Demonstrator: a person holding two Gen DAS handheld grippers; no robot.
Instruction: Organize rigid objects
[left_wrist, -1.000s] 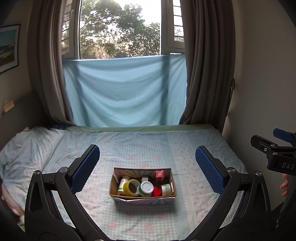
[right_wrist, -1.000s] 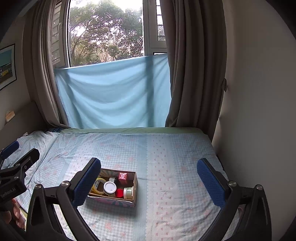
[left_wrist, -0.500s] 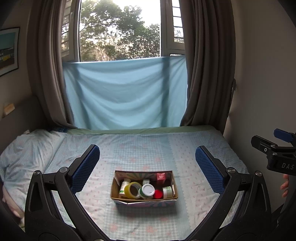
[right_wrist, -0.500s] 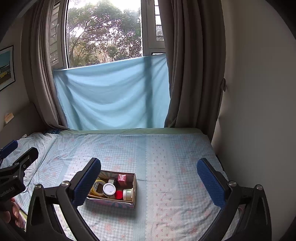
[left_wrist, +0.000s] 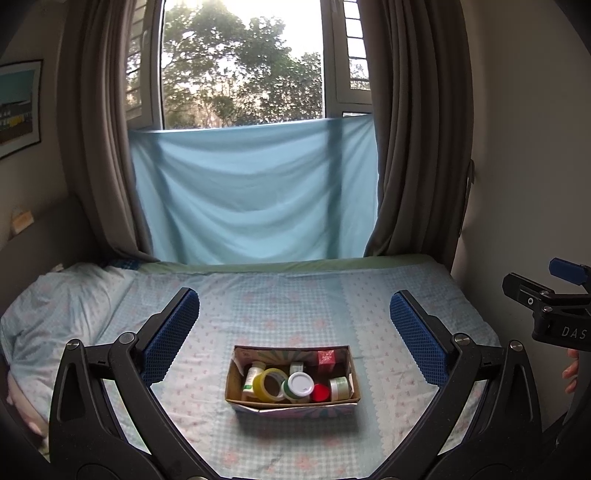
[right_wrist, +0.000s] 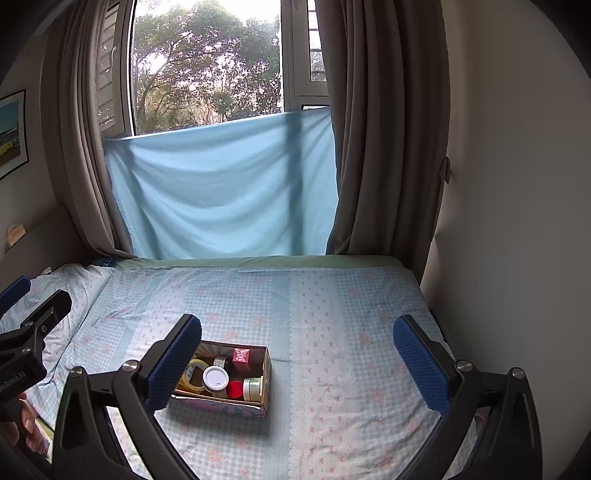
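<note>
An open cardboard box (left_wrist: 291, 405) sits on the bed, also in the right wrist view (right_wrist: 266, 373). It holds a yellow tape roll (left_wrist: 269, 383), a white-lidded jar (left_wrist: 300, 384), a red cap (left_wrist: 320, 393), a pale green jar (left_wrist: 339, 387), a red carton (left_wrist: 325, 358) and a white bottle (left_wrist: 253, 373). My left gripper (left_wrist: 291, 325) is open and empty, held above and in front of the box. My right gripper (right_wrist: 295, 350) is open and empty, to the right of the box.
The bed (left_wrist: 280, 299) has a blue checked sheet, with a pillow (left_wrist: 55, 302) at the left. A wall (right_wrist: 517, 184) runs along the right side. Curtains (left_wrist: 417, 147) and a blue cloth (left_wrist: 255, 199) hang at the window behind.
Both grippers have drawn back and up a little; the box sits lower and slightly smaller in both views. Both stay open and empty.
</note>
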